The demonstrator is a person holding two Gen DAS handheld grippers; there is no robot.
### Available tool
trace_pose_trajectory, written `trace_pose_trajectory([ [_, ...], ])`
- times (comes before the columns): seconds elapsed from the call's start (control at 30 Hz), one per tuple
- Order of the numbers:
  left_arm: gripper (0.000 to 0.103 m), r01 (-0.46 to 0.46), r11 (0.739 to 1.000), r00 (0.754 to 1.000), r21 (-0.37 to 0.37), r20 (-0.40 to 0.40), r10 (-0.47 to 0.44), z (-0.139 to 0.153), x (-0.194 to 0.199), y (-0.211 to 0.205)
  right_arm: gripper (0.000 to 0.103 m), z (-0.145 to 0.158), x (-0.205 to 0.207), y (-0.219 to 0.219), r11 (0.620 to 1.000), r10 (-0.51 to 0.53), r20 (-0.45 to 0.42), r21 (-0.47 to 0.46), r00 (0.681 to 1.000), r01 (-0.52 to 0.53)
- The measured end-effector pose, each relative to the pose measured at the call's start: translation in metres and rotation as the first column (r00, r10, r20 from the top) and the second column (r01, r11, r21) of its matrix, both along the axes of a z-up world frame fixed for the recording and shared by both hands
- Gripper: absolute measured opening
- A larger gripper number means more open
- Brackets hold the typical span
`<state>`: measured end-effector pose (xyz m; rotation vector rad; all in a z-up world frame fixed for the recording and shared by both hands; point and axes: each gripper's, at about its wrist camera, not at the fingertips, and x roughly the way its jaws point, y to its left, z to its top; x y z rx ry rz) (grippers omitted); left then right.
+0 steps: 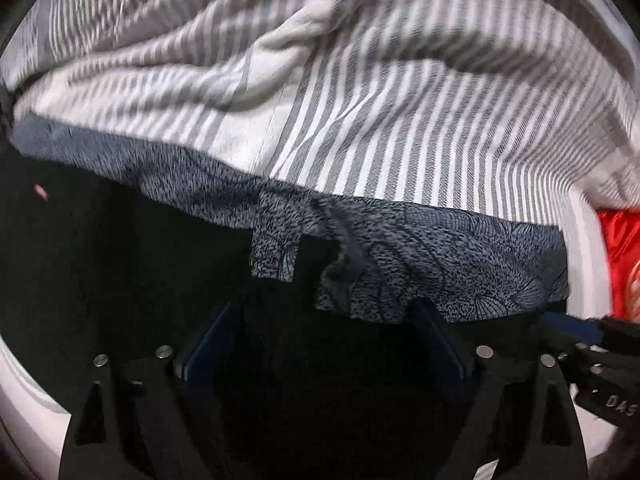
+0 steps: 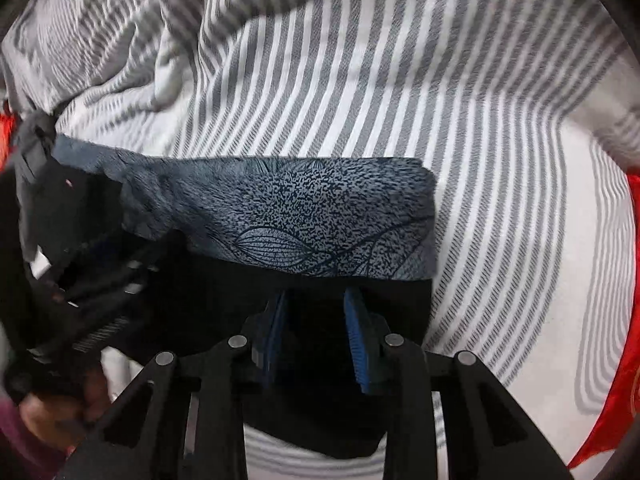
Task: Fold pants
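The left gripper (image 2: 80, 248) is motion-blurred, and black pants (image 1: 120, 260) hide the bedding beneath.

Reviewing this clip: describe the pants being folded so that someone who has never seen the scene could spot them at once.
The grey-and-white striped bedding fills both views. On it, nearest the grippers, lie the black pants. Their blue-grey speckled waistband with drawn leaf outlines is the only patterned dark fabric among the stripes.

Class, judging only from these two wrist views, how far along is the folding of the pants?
Done: the black pants lie on the striped sheet, their patterned waistband spread flat. In hand: the left gripper and right gripper sit open at the waistband edge, gripping nothing. Left: no finished fold is visible; the legs are out of view.
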<state>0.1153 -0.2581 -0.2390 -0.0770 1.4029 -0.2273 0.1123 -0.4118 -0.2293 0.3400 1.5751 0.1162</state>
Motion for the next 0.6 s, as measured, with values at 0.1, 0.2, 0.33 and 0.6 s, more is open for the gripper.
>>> trace_pose_trajectory([
  [0.1, 0.091, 0.008, 0.999, 1.000, 0.044, -0.002, -0.008, 0.009, 0.004, 0.000, 0.037, 0.008, 0.000, -0.008, 0.998, -0.041, -0.005, 0.052, 0.999, 0.042],
  [0.2, 0.091, 0.010, 0.998, 1.000, 0.062, 0.026, -0.012, 0.026, 0.000, 0.002, 0.046, 0.016, -0.005, -0.017, 0.991, -0.076, -0.015, 0.105, 0.997, 0.077],
  [0.33, 0.091, -0.034, 0.999, 0.999, 0.040, 0.030, 0.033, 0.042, -0.009, 0.018, 0.066, 0.029, -0.020, -0.015, 0.987, -0.096, -0.002, 0.127, 0.995, 0.096],
  [0.6, 0.091, -0.132, 0.991, 0.991, -0.034, -0.034, 0.131, 0.047, -0.029, 0.053, 0.078, 0.047, -0.047, 0.009, 0.993, -0.074, 0.025, 0.097, 0.997, 0.071],
])
